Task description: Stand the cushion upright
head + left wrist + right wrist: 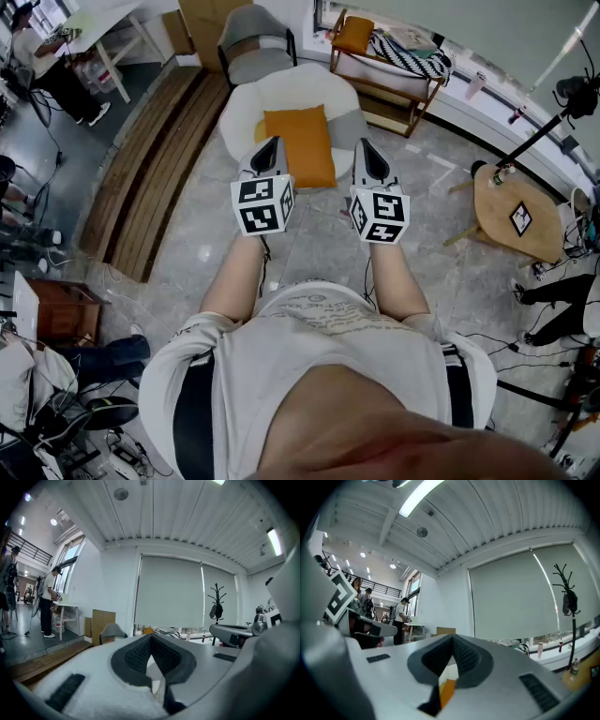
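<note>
Orange cushion: one, flat; left tool, right tool closed.

The left gripper faces into the room, its two dark-padded jaws pressed together at the tips with nothing between them. Beyond them hangs a drawn grey roller blind, and a coat stand rises in front of its right part. A grey chair sits just beside a cardboard panel (propped against the wall). Far left, a person stands at a white table.
</note>
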A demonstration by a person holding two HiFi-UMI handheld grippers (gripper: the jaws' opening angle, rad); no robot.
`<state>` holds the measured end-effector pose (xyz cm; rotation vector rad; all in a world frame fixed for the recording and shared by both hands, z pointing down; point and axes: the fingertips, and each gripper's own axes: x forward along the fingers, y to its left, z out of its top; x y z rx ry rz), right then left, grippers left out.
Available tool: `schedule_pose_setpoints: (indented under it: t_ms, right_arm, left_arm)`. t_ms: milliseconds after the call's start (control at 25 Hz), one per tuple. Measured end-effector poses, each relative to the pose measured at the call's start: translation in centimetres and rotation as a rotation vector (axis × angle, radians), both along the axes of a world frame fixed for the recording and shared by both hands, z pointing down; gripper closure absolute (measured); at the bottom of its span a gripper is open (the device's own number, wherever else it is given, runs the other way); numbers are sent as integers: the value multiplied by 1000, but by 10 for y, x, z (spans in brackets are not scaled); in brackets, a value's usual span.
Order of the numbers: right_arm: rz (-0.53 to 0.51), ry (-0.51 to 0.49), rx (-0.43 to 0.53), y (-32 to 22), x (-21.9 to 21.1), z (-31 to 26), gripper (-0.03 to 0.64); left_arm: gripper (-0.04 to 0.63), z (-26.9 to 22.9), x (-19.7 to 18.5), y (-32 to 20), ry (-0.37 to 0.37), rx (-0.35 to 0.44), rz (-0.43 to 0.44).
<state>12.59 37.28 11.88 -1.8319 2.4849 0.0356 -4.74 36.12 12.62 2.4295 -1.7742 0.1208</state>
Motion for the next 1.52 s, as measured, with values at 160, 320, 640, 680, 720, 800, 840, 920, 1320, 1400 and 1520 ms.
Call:
schedule_pose_setpoints:
  t_ms: [160,320,640,680,720,800,840,920,1320,1400,1520]
  right_arm:
    - [-12,4,3,1,-5,1,589]
    - [-4,-4,-5,-4,-10,5,589]
    - [-35,0,-17,-12,-36,8,589]
    - [-40,3,-18,-13,-41,8,589]
    - [-44,6,-18,-14,-46,8,589]
    - [-46,10,-18,-15,-55,8,589]
    - [-45,11,-16,-16,-59,7,589]
    - [-40,12,-14,-18,-68,6,589]
    - [-7,16,-7,-13,-107,10,589]
    - [-11,16,-5,-14,-113,11,589]
    - [-10,14,-3,-19,-116,12,589]
  left_arm:
    - [575,3,0,3,3,-11,-4]
    - [575,7,-3,2,5,-21,5]
    - [575,13,-21,-5,12,-29,0]
    - [575,13,-25,-6,14,-30,-1]
    - [575,14,-29,-7,16,-31,-2]
    - [575,15,-37,-8,21,-33,-2]
    - [575,15,-42,-9,24,-35,-1]
    - [575,16,-51,-12,32,-36,6]
    - [575,23,-91,-12,29,-39,41]
    - [575,23,-96,-12,25,-34,39]
    - [575,24,-100,-14,18,-31,36]
